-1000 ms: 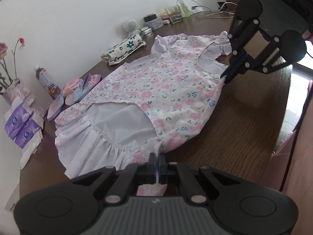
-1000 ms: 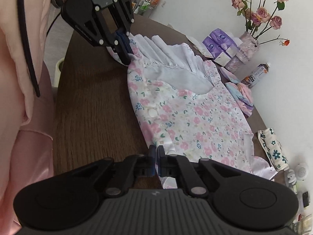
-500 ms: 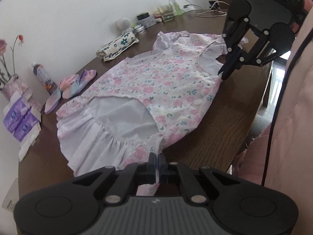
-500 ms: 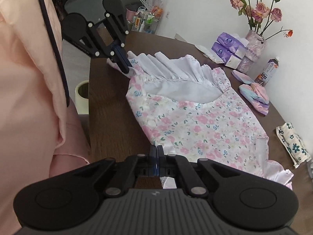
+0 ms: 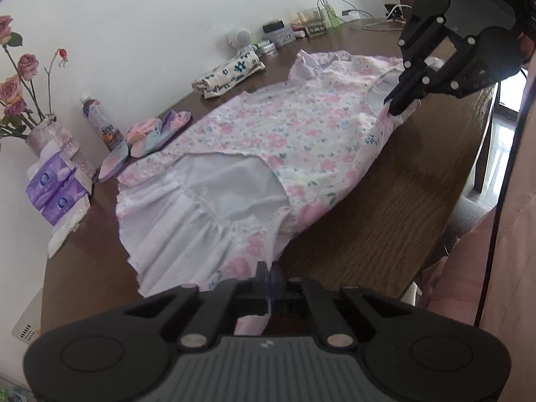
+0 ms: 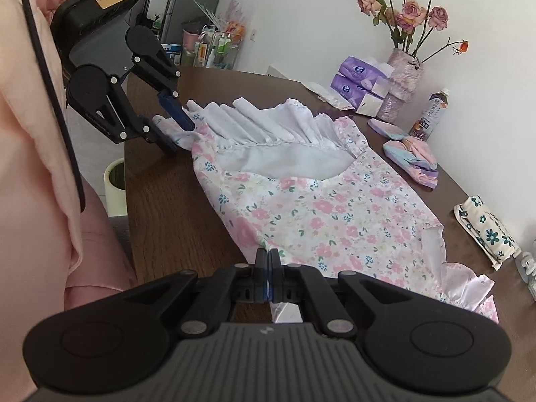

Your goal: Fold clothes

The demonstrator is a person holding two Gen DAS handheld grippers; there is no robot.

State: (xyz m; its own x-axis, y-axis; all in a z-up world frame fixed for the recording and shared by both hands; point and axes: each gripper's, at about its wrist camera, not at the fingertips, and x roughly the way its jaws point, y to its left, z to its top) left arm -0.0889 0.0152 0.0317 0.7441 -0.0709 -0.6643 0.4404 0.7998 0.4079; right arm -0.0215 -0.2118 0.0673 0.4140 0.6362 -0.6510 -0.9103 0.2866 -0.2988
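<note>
Both tools are clamped on the dress's (image 5: pixel 294 140) near edge, left tool (image 5: pixel 269 279) at the hem, right tool (image 6: pixel 268 268) by the shoulder, its length running between them across the counter (image 6: pixel 160 207).

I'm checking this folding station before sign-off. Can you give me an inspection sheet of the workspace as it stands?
Surface: dark wooden table, near edge bare.
Job's things: pink floral dress with white ruffled hem, spread flat, near edge lifted at both ends.
Clutter: floral fabric pouch, pastel headbands, drink bottle, purple tissue packs, vase of pink roses.
Grippers: left gripper shut on the dress's hem corner; right gripper shut on its shoulder edge.
Cables: white cables at the table's far end.
Surroundings: white wall, person in pink clothing alongside.
</note>
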